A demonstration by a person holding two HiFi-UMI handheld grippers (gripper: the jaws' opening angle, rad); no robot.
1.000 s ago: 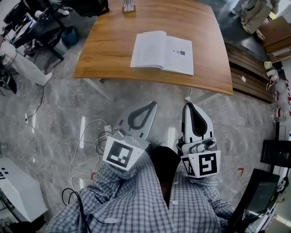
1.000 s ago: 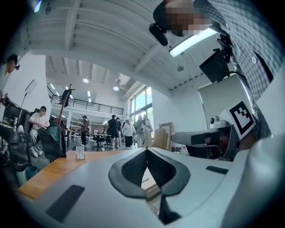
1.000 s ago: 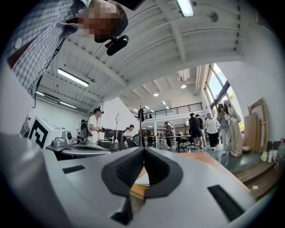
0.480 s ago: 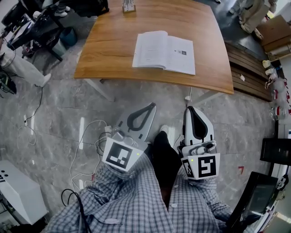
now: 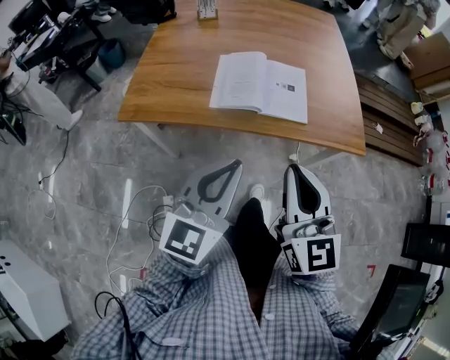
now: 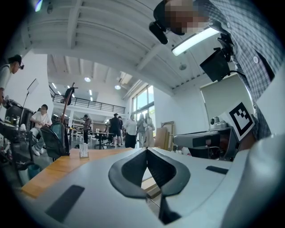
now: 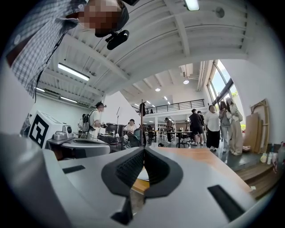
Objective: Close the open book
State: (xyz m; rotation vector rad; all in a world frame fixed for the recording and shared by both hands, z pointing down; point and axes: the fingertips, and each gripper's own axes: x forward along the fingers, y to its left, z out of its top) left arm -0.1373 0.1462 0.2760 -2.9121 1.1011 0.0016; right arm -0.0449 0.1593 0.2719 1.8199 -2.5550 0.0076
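From above we see the open book (image 5: 259, 86) on the wooden surface (image 5: 176, 70), well beyond the left tongs (image 5: 235, 163) and right tongs (image 5: 292, 166); only their own views show the 2 pressed shut, empty.

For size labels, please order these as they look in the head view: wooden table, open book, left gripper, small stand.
1. wooden table
2. open book and left gripper look alike; the gripper is nearer the camera, so unranked
3. small stand
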